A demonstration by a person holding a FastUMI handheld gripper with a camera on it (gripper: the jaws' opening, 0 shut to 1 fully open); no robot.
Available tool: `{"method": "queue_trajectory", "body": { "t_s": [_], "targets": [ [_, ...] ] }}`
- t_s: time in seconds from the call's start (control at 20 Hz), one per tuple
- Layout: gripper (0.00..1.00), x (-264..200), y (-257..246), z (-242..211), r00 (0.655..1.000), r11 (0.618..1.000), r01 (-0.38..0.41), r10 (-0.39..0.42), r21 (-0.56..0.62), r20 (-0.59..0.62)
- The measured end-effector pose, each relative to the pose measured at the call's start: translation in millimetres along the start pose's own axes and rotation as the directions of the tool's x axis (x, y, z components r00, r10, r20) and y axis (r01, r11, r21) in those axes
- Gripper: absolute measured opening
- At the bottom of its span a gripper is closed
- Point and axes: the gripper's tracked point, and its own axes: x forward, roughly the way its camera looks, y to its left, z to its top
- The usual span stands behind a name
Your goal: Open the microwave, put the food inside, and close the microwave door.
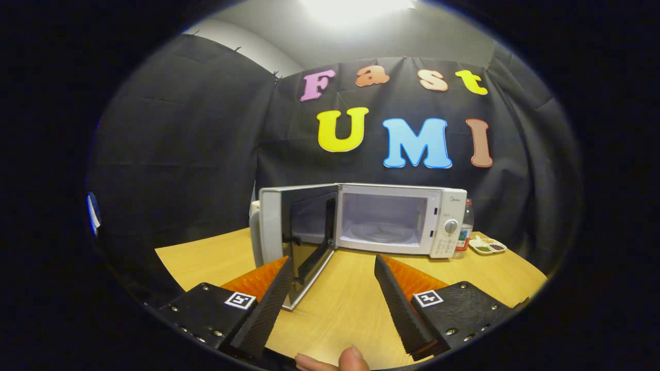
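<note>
Clearly, a white microwave (397, 219) is seen standing on the wooden counter (350, 304) in the gripper view, set against the black cloth wall. Its door (299, 237) is swung wide open to one side, hinged at the far edge from the control panel, so that the pale cavity and the round glass turntable (381, 232) inside are exposed. A knob (451, 226) is carried on the panel beside the cavity. A bottle (466, 226) is placed just beside the microwave on the panel side, partly hidden by it, and a small white divided dish (487, 245) holding bits of food is set on the counter near that bottle.

The hand-held gripper (334, 299) is held spread wide apart, released, with nothing gripped and nothing touched by either of its black ribbed fingers (397, 299). Orange backing is shown behind each finger, and a square marker is fixed on each black base. A fingertip of a person's hand (335, 360) is seen at the near edge, between the finger bases.

The microwave is located beyond the fingers, well apart from them, with bare counter between. The lower edge of the open door is reached toward the finger on that side, appearing just beside its tip, while the dish of food is found beyond the other finger, off to the side.
</note>
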Motion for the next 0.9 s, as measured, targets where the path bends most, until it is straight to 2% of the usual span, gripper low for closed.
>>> {"method": "queue_trajectory", "body": {
  "t_s": [0.2, 0.4, 0.6, 0.9],
  "targets": [
    [0.96, -4.4, -75.2, -29.3, 0.995, 0.995, 0.084, -0.081, 0.048, -0.055],
    [0.96, -3.0, -124.3, -65.5, 0.981, 0.987, 0.145, -0.133, 0.075, -0.142],
    [0.96, -0.6, -160.1, -91.4, 0.952, 0.972, 0.227, -0.209, 0.058, -0.225],
    [0.96, 11.0, -180.0, -130.7, 0.893, 0.962, 0.271, -0.246, 0.015, -0.376]
  ]
}}
